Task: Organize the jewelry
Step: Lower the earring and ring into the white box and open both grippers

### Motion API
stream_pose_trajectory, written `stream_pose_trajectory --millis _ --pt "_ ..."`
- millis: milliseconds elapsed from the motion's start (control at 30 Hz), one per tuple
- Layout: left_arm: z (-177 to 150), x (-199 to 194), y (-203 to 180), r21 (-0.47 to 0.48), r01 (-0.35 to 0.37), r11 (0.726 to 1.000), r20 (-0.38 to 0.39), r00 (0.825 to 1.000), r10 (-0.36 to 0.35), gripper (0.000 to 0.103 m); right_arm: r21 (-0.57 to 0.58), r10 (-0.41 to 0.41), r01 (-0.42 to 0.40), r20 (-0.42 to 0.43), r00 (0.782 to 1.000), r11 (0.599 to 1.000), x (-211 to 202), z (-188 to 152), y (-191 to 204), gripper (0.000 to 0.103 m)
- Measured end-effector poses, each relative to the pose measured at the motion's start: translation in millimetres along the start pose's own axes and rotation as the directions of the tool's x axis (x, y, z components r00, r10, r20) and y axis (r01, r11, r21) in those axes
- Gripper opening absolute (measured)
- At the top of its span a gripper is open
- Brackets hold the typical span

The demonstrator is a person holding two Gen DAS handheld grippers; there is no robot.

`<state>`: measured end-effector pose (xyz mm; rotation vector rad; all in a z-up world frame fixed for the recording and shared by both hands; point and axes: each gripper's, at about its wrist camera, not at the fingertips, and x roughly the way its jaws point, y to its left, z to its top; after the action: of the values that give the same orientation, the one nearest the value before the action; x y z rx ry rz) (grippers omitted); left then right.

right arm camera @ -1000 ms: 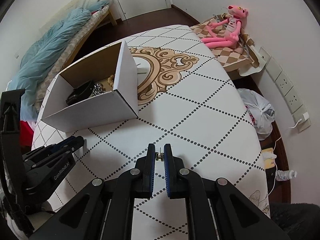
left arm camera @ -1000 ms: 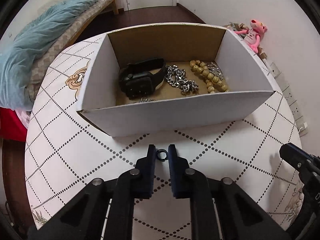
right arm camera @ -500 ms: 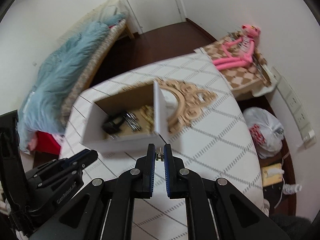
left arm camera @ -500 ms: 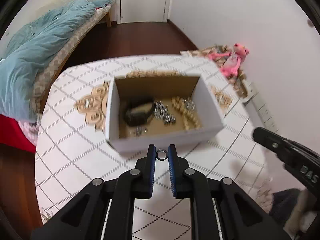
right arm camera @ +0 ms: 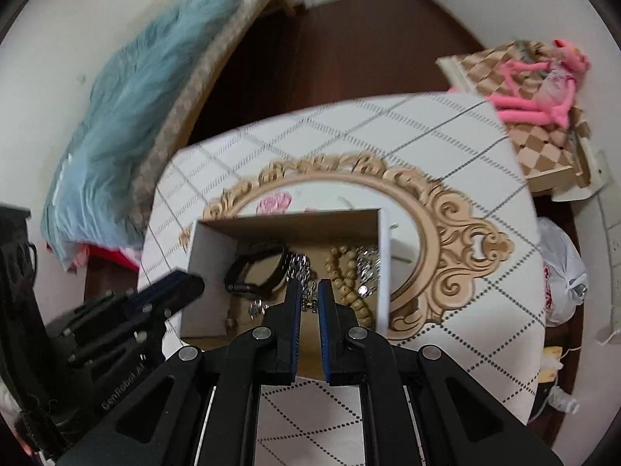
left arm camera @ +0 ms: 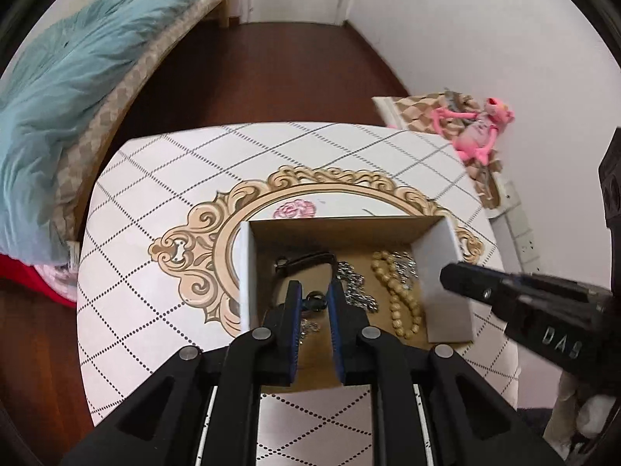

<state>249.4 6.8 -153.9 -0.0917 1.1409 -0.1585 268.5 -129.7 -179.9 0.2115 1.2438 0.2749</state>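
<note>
A white cardboard box (left arm camera: 243,272) with a brown inside stands on the table. In it lie a black watch (left arm camera: 306,260), a silver chain (left arm camera: 355,287) and a wooden bead bracelet (left arm camera: 399,299). My left gripper (left arm camera: 314,298) hangs over the box's near left part, shut on a small dark ring (left arm camera: 316,303). My right gripper (right arm camera: 309,297) hovers over the box's middle, shut on a small metal earring (right arm camera: 309,305). Each gripper shows in the other's view: the right gripper (left arm camera: 450,276) above the box's right wall, the left gripper (right arm camera: 196,284) above its left wall (right arm camera: 209,256).
The round table (left arm camera: 155,213) carries a white dotted-diamond cloth with a gold ornamental frame. A bed with a blue blanket (left arm camera: 77,58) lies far left. A pink plush toy (left arm camera: 481,132) sits on a checked stand at the right, and a white plastic bag (right arm camera: 562,275) lies on the floor.
Both grippers have risen and travelled forward from above the bare cloth in front of the box to above its inside. Each still grips its small piece.
</note>
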Motion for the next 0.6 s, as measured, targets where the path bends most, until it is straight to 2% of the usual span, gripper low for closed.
stream_pose_trajectory --millis 67,133,167,200,233,267,433,467,500,533,600 --pt "3.6 2.3 3.2 -0.020 -0.003 1.000 -0.009 1.000 0.002 0.014 -0.001 0.000 0.000 -0.052 0.999 1.000 10.3 5.2 1.3 0.010" --pt "6.2 1.8 4.4 -0.017 -0.024 1.000 -0.005 1.000 0.024 0.015 0.002 -0.016 0.016 -0.059 0.998 1.000 14.3 7.8 0.1 0.023" --pt "7.3 0.6 4.6 -0.011 -0.045 0.999 0.000 0.999 0.045 0.022 0.007 -0.017 0.017 -0.057 0.998 1.000 14.7 8.7 -1.5 0.036" --pt "7.4 -0.3 5.1 -0.005 -0.070 0.998 0.004 0.998 0.070 0.041 0.013 -0.021 0.022 -0.052 0.998 1.000 14.3 8.8 -3.6 0.043" --pt "7.9 -0.9 6.5 -0.006 -0.087 0.996 0.007 0.996 0.088 0.054 0.015 -0.026 0.026 -0.046 0.999 1.000 13.0 8.8 -4.8 0.044" --pt "7.4 -2.2 9.0 -0.011 -0.108 0.994 0.014 0.994 0.109 0.074 0.016 -0.035 0.035 -0.039 0.999 0.999 11.1 8.6 -6.2 0.044" --pt "1.0 -6.7 22.4 -0.034 -0.154 0.987 0.021 0.988 0.155 0.077 0.015 -0.079 0.079 0.003 0.997 0.997 0.0 2.5 -8.6 0.044" --pt "-1.6 -7.3 24.3 -0.039 -0.162 0.986 0.020 0.986 0.163 0.081 0.012 -0.100 0.100 0.016 0.995 0.995 -2.9 -1.1 -8.5 0.044" --pt "-5.0 -8.5 26.1 -0.043 -0.173 0.984 0.024 0.984 0.174 0.089 0.008 -0.117 0.117 0.026 0.993 0.993 -5.0 -4.0 -8.1 0.049" --pt "-7.6 -9.5 26.6 -0.041 -0.181 0.983 0.027 0.983 0.182 0.093 0.002 -0.136 0.136 0.036 0.990 0.991 -7.0 -6.7 -7.8 0.053" --pt "-14.2 -11.4 26.4 -0.038 -0.204 0.978 0.039 0.978 0.205 0.098 -0.013 -0.182 0.183 0.058 0.982 0.983 -11.0 -13.7 -6.6 0.069"
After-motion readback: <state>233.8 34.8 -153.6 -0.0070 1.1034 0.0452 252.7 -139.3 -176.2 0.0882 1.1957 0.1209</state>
